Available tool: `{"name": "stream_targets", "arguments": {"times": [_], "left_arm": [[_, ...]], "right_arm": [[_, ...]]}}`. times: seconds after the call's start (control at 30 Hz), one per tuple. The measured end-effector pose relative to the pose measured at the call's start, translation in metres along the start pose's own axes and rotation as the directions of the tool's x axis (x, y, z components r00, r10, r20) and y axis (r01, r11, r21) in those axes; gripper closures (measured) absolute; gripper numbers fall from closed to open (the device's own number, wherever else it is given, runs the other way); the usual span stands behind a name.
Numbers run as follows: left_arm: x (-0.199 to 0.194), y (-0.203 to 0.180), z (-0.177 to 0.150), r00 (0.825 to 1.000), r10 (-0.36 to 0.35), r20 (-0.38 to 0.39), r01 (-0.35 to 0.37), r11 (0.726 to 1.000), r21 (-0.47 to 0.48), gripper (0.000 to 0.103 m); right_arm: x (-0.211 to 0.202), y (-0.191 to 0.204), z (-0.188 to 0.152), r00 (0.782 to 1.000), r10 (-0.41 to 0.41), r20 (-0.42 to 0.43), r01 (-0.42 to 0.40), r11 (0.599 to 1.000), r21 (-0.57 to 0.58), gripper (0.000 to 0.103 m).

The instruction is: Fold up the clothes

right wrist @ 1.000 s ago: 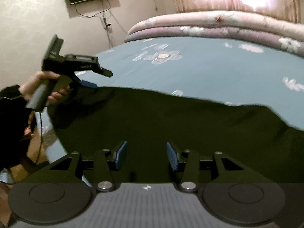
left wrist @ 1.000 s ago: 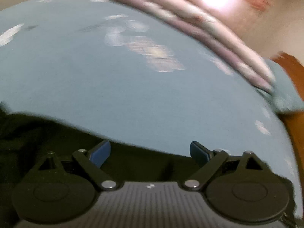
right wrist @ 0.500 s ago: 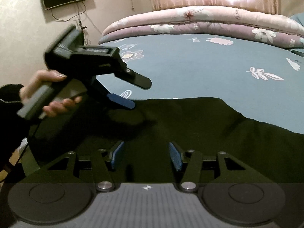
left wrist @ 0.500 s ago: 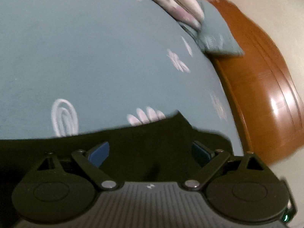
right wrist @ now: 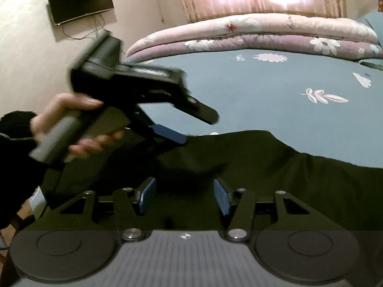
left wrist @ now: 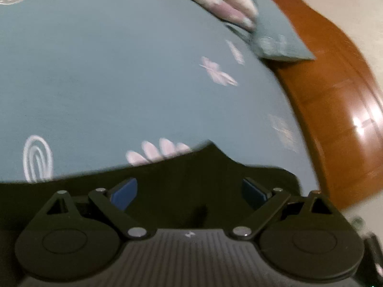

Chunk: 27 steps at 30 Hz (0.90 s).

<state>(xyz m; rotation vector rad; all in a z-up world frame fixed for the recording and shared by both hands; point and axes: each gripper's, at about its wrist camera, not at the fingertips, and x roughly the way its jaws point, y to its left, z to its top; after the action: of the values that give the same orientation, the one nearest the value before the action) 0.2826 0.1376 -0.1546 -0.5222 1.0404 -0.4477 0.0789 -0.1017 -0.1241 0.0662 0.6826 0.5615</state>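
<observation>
Black garment (right wrist: 251,167) is spread flat on the blue flowered bedsheet (right wrist: 275,88), filling the near half of the right wrist view from 3 to 9 o'clock; in the left wrist view its edge (left wrist: 210,165) is seen at 6 o'clock. A folded pink quilt (right wrist: 251,35) is laid along the far side of the bed at 12 o'clock. A wooden bed frame (left wrist: 335,100) is seen at 3 o'clock in the left view. The left gripper (right wrist: 191,124), gripped by the left hand (right wrist: 71,124), is held released just above the garment. The right gripper (right wrist: 184,193) is parted over the cloth, nothing pinched.
</observation>
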Motion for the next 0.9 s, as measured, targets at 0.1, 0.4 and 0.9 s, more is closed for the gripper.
{"name": "stream_targets", "arguments": {"times": [0.1,0.4,0.9], "left_arm": [[-0.016,0.007,0.006,0.998,0.058,0.022,-0.056,0.994,-0.089,0.010],[-0.113,-0.069,0.002,0.956,0.293,-0.006,-0.292,0.955,0.057,0.009],[-0.062,-0.100,-0.167,0.893,0.446,-0.065,-0.408,0.862,0.300,0.006]], "right_arm": [[-0.010,0.001,0.002,1.000,-0.020,0.019,0.020,1.000,-0.018,0.037],[-0.030,-0.044,0.012,0.993,-0.115,-0.020,0.117,0.969,0.219,0.031],[-0.077,-0.082,-0.022,0.967,-0.237,-0.094,0.255,0.921,0.296,0.020]]}}
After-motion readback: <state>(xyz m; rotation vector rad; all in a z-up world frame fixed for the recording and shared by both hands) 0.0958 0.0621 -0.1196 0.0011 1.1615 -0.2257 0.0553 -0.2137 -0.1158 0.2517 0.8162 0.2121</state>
